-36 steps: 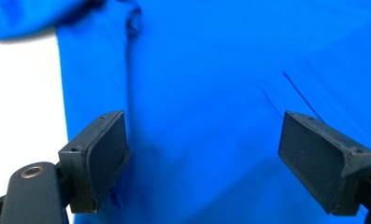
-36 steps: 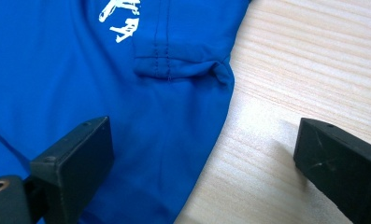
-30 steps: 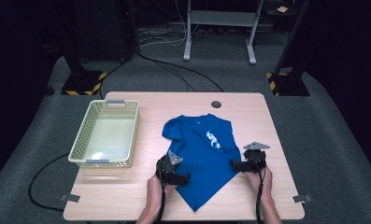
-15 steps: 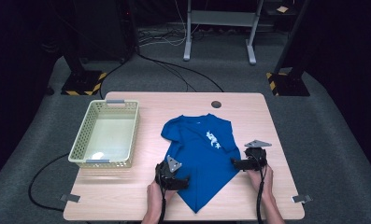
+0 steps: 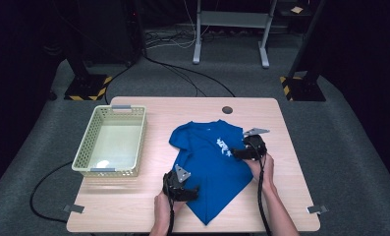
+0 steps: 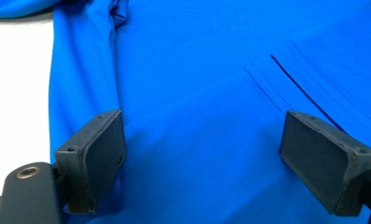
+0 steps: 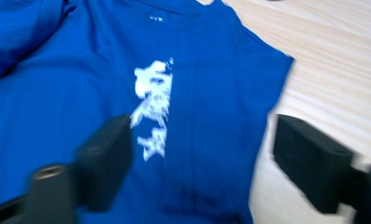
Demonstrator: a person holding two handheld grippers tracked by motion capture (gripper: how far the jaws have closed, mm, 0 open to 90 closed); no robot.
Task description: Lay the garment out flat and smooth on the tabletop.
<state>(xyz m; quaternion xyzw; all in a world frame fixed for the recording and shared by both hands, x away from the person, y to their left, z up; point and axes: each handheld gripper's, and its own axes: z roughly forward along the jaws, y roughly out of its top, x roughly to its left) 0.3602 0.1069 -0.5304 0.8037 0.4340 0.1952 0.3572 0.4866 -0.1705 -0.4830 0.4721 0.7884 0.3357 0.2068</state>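
Lab or studio; black-curtained surround; hazard-taped stand bases (image 5: 86, 87); floor cables (image 5: 182, 73); grey carpet (image 5: 340, 128).

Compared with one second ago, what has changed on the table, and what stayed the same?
The left claw slid toward the person along the blue shirt's left edge, and the right claw moved slightly away from the person at the right edge. Both are open, gripping nothing. The shirt's lower part now looks narrower. The basket stayed put.

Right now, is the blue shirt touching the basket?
Apart. In the high view, the shirt lies flat to the right of the basket, with a strip of bare table plainly showing between them.
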